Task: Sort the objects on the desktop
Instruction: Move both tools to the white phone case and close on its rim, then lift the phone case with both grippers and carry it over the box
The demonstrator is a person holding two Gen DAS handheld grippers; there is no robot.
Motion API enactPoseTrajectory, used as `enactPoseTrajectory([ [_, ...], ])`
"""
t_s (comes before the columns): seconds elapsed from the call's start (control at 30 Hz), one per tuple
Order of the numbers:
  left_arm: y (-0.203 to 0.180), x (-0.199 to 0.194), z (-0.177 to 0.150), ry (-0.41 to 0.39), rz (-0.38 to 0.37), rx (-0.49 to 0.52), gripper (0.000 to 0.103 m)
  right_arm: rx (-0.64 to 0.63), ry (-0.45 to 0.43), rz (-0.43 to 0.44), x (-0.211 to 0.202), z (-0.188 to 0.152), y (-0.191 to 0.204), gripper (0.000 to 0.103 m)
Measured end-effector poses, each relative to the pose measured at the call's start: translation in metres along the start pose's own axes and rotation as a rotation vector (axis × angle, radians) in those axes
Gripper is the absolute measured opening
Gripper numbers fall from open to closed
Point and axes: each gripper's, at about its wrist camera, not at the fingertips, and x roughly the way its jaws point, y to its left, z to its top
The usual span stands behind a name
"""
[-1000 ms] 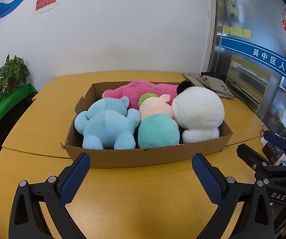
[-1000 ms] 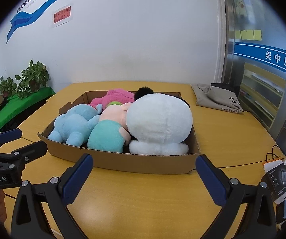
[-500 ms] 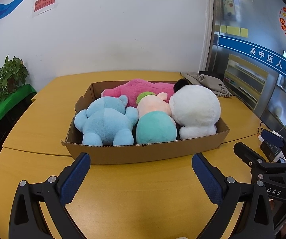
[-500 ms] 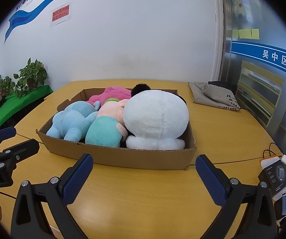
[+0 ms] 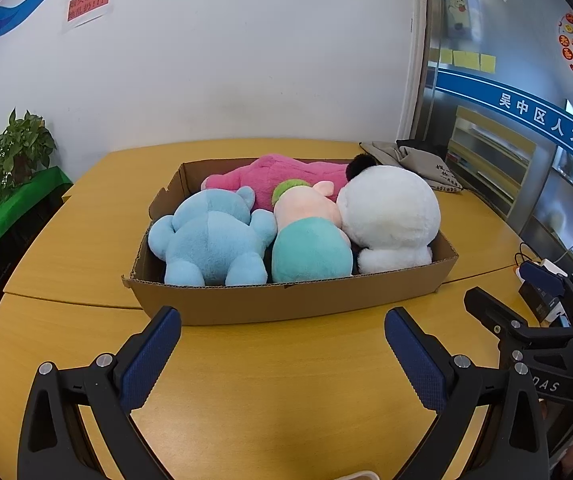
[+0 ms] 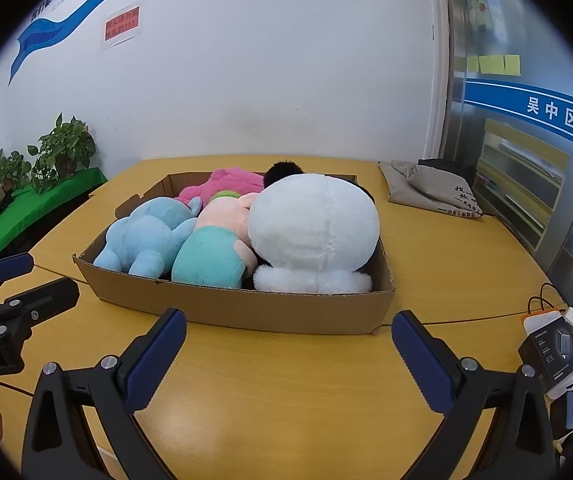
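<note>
Both pairs of jaws stood wide apart and held nothing: we had the left gripper (image 5: 282, 344) and the right gripper (image 6: 289, 346) poised over the bare yellow wooden tabletop (image 5: 270, 392), just short of the shallow brown cardboard box (image 5: 286, 300).

From either gripper the box lay at twelve o'clock, its long axis running from nine to three across our line of reach, its near wall facing us. Four soft toys were packed inside, touching one another: a light blue plush bear (image 5: 212, 240) at the nine o'clock end, a pink-and-teal plush doll (image 5: 310, 240) in the middle, a big round white plush toy (image 5: 390, 216) at the three o'clock end, and a magenta plush toy (image 5: 278, 178) lying lengthwise along the far wall.

We judged the left gripper nearer the blue bear and the right gripper nearer the white toy (image 6: 314, 228), which bulged highest above the rim. Either would have to rise over the near wall first.
</note>
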Motion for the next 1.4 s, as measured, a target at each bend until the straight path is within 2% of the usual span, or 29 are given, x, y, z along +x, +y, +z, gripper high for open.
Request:
enactPoseTrajectory([
  [0.17, 0.008, -0.001, -0.011, 0.031, -0.033, -0.007, 0.103, 0.008, 0.01, -0.002, 0.0, -0.004, -0.002, 0.103],
  [0.37, 0.025, -0.007, -0.045, 0.103, -0.058, -0.001, 0.103, 0.0, 0.027, 0.022, -0.006, -0.019, -0.004, 0.103],
  [0.47, 0.039, -0.012, -0.073, 0.16, -0.067, 0.005, 0.103, -0.022, 0.12, 0.1, -0.006, -0.056, -0.001, 0.103],
  [0.63, 0.06, 0.002, -0.124, 0.305, -0.072, -0.002, 0.101, -0.051, 0.308, 0.232, 0.002, -0.122, 0.009, 0.101],
  [0.73, 0.066, 0.009, -0.141, 0.366, -0.085, -0.039, 0.089, -0.059, 0.373, 0.276, 0.009, -0.143, 0.026, 0.094],
  [0.83, 0.066, 0.012, -0.152, 0.405, -0.082, -0.054, 0.071, -0.11, 0.382, 0.293, 0.009, -0.15, 0.048, 0.092],
  [0.87, 0.064, 0.014, -0.156, 0.422, -0.078, -0.053, 0.067, -0.124, 0.384, 0.296, 0.009, -0.151, 0.054, 0.086],
  [0.9, 0.062, 0.015, -0.159, 0.438, -0.074, -0.052, 0.058, -0.138, 0.387, 0.294, 0.01, -0.153, 0.06, 0.076],
  [0.93, 0.059, 0.016, -0.162, 0.442, -0.062, -0.047, 0.045, -0.152, 0.388, 0.281, 0.012, -0.155, 0.064, 0.071],
  [1.0, 0.053, 0.017, -0.166, 0.447, -0.045, -0.033, 0.039, -0.174, 0.374, 0.25, 0.012, -0.157, 0.069, 0.064],
  [1.03, 0.05, 0.016, -0.167, 0.448, -0.04, -0.025, 0.03, -0.181, 0.368, 0.241, 0.012, -0.158, 0.071, 0.061],
  [1.07, 0.05, 0.016, -0.167, 0.444, -0.04, -0.029, 0.019, -0.179, 0.363, 0.247, 0.011, -0.157, 0.071, 0.051],
  [1.1, 0.05, 0.016, -0.166, 0.447, -0.054, -0.047, 0.015, -0.179, 0.36, 0.257, 0.01, -0.157, 0.072, 0.039],
  [1.13, 0.049, 0.017, -0.165, 0.451, -0.065, -0.057, 0.01, -0.18, 0.358, 0.274, 0.008, -0.157, 0.074, 0.033],
  [1.17, 0.047, 0.017, -0.164, 0.451, -0.064, -0.059, 0.01, -0.182, 0.356, 0.291, 0.006, -0.157, 0.076, 0.017],
  [1.2, 0.046, 0.017, -0.163, 0.45, -0.053, -0.054, 0.01, -0.184, 0.353, 0.3, 0.004, -0.158, 0.078, 0.009],
  [1.27, 0.042, 0.017, -0.161, 0.448, -0.032, -0.044, 0.01, -0.192, 0.34, 0.285, 0.0, -0.159, 0.081, 0.009],
  [1.4, 0.042, 0.018, -0.154, 0.445, -0.06, -0.076, 0.009, -0.132, 0.31, 0.285, -0.004, -0.153, 0.071, 0.009],
])
